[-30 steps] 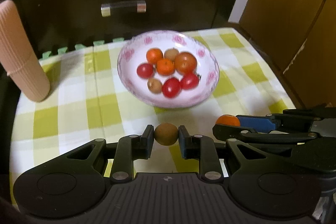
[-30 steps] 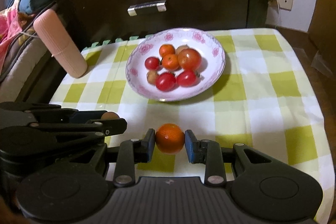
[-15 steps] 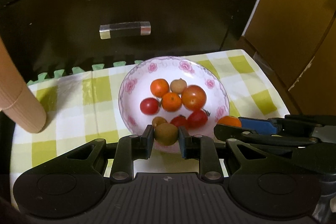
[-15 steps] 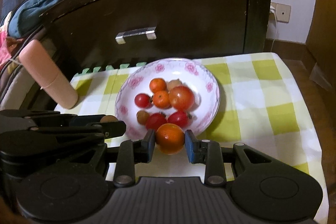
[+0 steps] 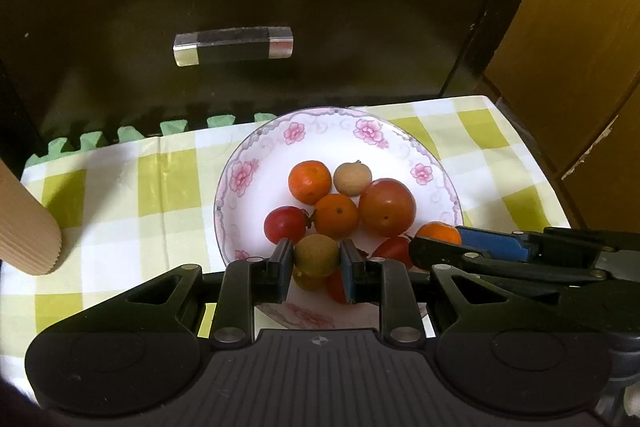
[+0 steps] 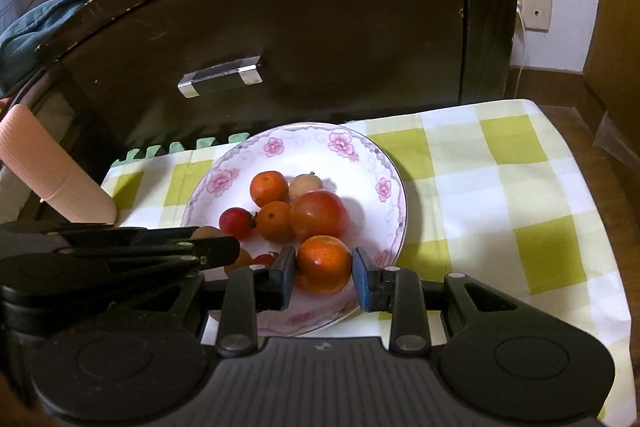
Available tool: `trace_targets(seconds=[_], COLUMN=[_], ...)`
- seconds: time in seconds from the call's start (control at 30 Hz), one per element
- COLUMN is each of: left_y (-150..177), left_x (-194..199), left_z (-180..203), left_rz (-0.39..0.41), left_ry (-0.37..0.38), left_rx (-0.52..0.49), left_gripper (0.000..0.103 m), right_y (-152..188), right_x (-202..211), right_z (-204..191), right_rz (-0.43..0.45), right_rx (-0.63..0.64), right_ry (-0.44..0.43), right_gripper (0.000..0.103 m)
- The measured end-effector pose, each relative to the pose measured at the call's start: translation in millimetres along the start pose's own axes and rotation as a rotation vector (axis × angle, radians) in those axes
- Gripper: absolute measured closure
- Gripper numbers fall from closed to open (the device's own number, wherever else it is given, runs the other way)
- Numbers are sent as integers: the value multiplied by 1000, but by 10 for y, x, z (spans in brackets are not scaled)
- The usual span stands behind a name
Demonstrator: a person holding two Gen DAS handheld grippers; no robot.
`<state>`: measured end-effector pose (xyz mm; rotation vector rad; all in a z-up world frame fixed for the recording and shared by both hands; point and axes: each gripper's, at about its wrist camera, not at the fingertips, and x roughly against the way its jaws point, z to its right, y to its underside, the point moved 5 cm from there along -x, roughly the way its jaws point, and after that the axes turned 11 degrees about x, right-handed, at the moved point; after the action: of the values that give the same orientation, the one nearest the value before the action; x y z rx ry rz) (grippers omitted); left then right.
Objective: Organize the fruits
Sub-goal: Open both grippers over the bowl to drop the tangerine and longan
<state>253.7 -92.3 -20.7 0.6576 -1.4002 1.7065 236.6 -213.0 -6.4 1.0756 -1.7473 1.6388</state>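
Longan [image 5: 316, 255]: brown, matte, round; pinched by left gripper [image 5: 315, 269] over near part of bowl [image 5: 256, 143].
Orange [image 6: 324, 263]: glossy, dimpled; in right gripper [image 6: 323, 277]. Left pad touching, right pad looks slightly off — cannot tell if clamped or letting go. Also over bowl, near rim.
Bowl contents: two oranges, longans, red tomatoes, one large tomato [image 5: 386, 206], clustered mid-bowl.
Advice, judged: lower close to pile before spreading, release into gaps, avoid knocking neighbours over rim.
Surround: checked cloth [image 5: 120, 187], dark drawer [image 5: 240, 7].
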Motion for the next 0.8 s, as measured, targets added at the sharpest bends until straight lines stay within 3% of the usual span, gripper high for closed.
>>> trace_targets(seconds=[0.53,0.8], left_y=[-25,-2], left_x=[-10,72], left_z=[-63,-87], left_rz=[1,16], left_ry=[-7,-13], left_rx=[17,20], left_gripper=[59,48], right_y=[2,10], right_x=[-38,27], right_z=[35,49], right_rz=[-1,16], right_rx=[-45,-60], right_ry=[-17,-9], right_gripper=[72,63])
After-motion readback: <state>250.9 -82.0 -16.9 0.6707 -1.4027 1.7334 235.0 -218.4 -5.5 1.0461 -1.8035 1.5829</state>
